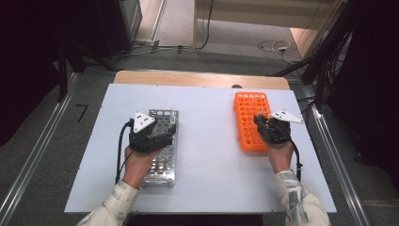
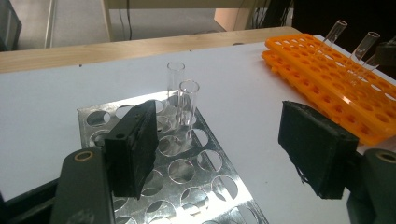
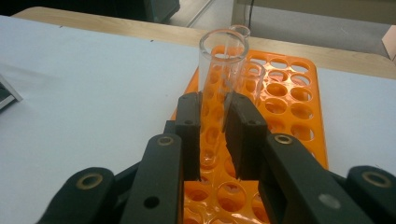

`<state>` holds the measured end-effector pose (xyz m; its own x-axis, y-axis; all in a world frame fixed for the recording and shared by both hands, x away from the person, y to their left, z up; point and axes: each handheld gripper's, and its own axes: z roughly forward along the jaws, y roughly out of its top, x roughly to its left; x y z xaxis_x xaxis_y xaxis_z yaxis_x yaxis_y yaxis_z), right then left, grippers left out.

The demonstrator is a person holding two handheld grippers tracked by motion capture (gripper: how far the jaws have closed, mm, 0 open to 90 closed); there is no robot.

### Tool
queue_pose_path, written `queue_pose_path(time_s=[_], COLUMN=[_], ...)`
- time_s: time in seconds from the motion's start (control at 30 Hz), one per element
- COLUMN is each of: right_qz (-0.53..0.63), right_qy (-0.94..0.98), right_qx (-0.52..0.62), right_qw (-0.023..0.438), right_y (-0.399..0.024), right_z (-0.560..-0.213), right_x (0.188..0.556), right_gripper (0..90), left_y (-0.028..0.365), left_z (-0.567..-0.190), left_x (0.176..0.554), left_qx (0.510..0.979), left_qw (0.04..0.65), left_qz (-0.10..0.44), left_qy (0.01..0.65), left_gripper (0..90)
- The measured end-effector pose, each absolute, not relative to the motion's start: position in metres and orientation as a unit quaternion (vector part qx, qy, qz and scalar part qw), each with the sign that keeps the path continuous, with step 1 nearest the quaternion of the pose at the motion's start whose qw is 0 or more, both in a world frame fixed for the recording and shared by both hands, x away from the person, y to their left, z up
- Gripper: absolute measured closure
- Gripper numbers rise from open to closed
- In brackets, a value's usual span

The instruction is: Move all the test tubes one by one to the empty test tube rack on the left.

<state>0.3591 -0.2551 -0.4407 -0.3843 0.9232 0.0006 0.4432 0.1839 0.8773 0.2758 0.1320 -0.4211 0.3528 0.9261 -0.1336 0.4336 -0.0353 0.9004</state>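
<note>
Tube stands upright over the orange rack, clenched between the pads of the right gripper. I judge this the pick-or-seat step: next, a straight vertical move so the glass clears its hole without tilting. The left gripper hangs released above the metal rack, where two tubes stand, on the desk.
</note>
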Motion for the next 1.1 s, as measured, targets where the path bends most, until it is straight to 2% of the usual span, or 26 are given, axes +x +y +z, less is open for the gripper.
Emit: queue_pose_path(time_s=[0.43,0.77,1.1], right_qz=[0.443,0.46,0.458], right_qy=[0.728,0.753,0.782], right_qx=[0.447,0.405,0.369], right_qw=[0.271,0.239,0.204], right_y=[-0.249,-0.224,-0.193], right_z=[-0.425,-0.417,-0.427], right_x=[0.344,0.329,0.32], right_gripper=[73.4,73.4,73.4], left_y=[0.131,0.127,0.116], left_z=[-0.421,-0.42,-0.418], left_x=[0.276,0.275,0.272], left_qx=[0.673,0.68,0.691], left_qw=[0.476,0.481,0.487], left_qz=[0.259,0.249,0.241], left_qy=[0.503,0.494,0.476], left_gripper=[26.4,24.4,24.7])
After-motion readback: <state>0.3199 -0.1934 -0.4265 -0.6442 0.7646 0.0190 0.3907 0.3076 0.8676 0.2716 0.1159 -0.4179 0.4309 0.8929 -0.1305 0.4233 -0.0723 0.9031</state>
